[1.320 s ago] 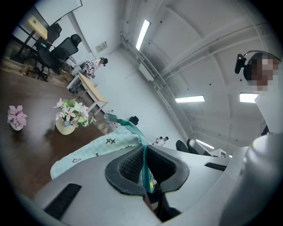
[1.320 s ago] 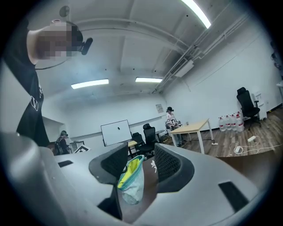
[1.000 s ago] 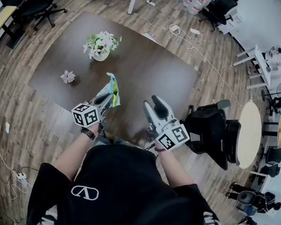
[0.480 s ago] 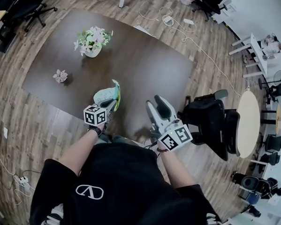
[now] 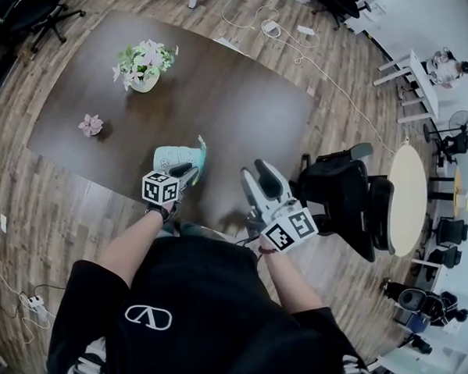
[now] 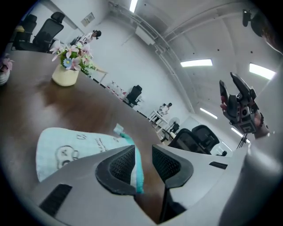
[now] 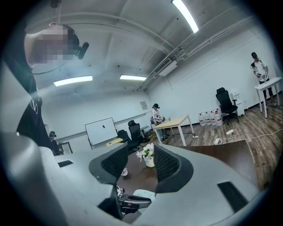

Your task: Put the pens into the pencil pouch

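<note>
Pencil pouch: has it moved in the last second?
Yes. The pencil pouch has dropped from hanging upright to lying flat on the table, near its front edge.

Open-plan office or meeting area: big dark wooden table (image 5: pixel 237 104) on a plank floor (image 5: pixel 55 207), black swivel chair (image 5: pixel 344 200) near right, more chairs at the far edges, round side table (image 5: pixel 407 200) at right. Whiteboard (image 7: pixel 101 130), light desk (image 7: pixel 177 124) and water bottles (image 7: pixel 208 118) by the far white wall. Strip lights (image 7: pixel 188 15) overhead, power strip with cables (image 5: pixel 269 28) on the far floor.
</note>
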`<move>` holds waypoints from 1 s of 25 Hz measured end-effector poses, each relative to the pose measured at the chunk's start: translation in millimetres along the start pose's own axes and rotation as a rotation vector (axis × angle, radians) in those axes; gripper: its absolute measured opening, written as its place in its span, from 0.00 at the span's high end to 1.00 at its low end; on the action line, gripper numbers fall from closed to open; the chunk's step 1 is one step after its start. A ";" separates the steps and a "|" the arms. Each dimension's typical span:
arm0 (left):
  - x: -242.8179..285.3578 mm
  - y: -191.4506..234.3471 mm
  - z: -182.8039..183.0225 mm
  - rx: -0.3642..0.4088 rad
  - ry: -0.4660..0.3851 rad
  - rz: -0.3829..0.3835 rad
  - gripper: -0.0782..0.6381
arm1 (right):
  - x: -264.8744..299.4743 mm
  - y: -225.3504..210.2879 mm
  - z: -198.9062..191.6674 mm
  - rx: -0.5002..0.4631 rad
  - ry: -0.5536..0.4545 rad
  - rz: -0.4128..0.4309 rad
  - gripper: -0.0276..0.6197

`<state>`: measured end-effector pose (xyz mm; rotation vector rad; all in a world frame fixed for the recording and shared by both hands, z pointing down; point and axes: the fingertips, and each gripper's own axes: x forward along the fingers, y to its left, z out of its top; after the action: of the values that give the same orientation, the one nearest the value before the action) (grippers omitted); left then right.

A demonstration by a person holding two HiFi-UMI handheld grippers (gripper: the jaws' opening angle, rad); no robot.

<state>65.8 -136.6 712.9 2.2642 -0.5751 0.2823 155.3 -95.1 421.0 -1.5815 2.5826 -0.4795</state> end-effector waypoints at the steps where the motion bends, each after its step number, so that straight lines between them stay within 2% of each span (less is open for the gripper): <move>1: 0.2 -1.0 -0.2 -0.002 0.005 -0.006 0.74 | 0.4 0.3 0.0 0.000 0.000 0.002 0.68; 4: -2.2 -2.8 1.9 0.006 0.008 -0.009 0.73 | 3.8 3.3 1.0 -0.002 -0.003 0.014 0.68; 8: -17.0 -13.2 21.0 0.037 -0.036 -0.021 0.73 | 10.7 7.9 1.3 -0.007 -0.008 0.034 0.68; 13: -60.2 -49.7 84.8 0.179 -0.185 -0.048 0.73 | 21.5 9.9 1.5 -0.022 -0.016 0.050 0.68; 15: -84.4 -67.1 113.8 0.259 -0.257 -0.049 0.73 | 27.2 13.6 0.7 -0.036 -0.018 0.061 0.68; 19: -135.3 -102.1 163.9 0.421 -0.396 -0.020 0.75 | 38.5 29.2 -0.1 -0.093 -0.016 0.092 0.68; 22: -166.5 -127.5 190.1 0.505 -0.470 -0.004 0.79 | 46.0 41.9 -1.0 -0.126 -0.016 0.116 0.70; 25: -189.0 -146.3 208.0 0.579 -0.531 0.049 0.83 | 51.5 50.2 -3.8 -0.160 -0.014 0.130 0.72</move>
<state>-23.3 -141.1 408.9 2.9116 -0.9100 -0.1677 87.5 -118.4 414.5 -1.4412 2.7511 -0.2563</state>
